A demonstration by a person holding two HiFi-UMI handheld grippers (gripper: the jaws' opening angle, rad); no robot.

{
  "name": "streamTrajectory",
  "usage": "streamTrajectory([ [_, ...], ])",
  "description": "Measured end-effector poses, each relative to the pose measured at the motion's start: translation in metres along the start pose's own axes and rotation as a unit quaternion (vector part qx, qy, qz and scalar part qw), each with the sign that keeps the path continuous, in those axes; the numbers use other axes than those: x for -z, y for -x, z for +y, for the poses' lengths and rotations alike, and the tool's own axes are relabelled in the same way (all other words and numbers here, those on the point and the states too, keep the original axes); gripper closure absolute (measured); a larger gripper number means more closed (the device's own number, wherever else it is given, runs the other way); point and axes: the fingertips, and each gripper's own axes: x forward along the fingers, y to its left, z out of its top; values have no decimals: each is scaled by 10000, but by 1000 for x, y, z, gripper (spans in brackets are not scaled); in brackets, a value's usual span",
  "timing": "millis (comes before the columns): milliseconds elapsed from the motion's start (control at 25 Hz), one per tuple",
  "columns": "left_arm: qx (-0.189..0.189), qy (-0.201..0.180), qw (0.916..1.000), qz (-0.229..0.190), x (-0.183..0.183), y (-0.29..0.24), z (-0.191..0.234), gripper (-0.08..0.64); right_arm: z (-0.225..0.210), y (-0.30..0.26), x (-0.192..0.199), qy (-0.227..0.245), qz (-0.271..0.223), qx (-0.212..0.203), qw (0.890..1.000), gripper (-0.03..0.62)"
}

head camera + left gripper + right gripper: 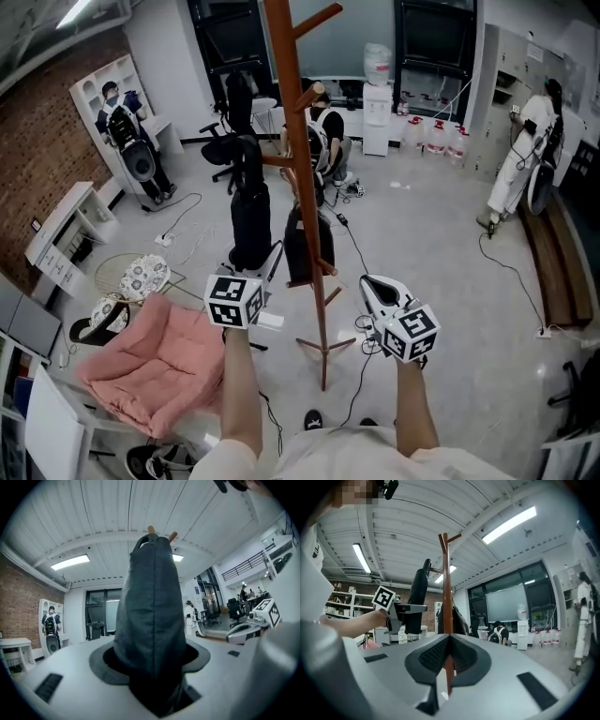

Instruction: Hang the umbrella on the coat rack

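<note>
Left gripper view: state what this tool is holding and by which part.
The left tool grips the folded black umbrella upright, around its cloth-covered body toward the lower end. The right tool holds nothing.

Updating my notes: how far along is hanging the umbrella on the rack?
Done: the left gripper has the folded umbrella clamped, upright beside the rack. In hand: its top is near a peg, not clearly hooked. Left: hook it on and release. The right gripper is empty, jaws together.
</note>
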Motion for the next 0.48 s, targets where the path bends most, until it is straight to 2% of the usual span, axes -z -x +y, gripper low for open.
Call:
streamTrajectory([
  [280, 375, 127, 9992, 101, 4, -10, -8, 287, -14, 17, 2, -100, 21, 223, 9997, 589],
  [480, 527, 186, 9983, 190, 15, -16, -21, 287, -18, 23, 4, -256, -32, 209, 9994, 589],
])
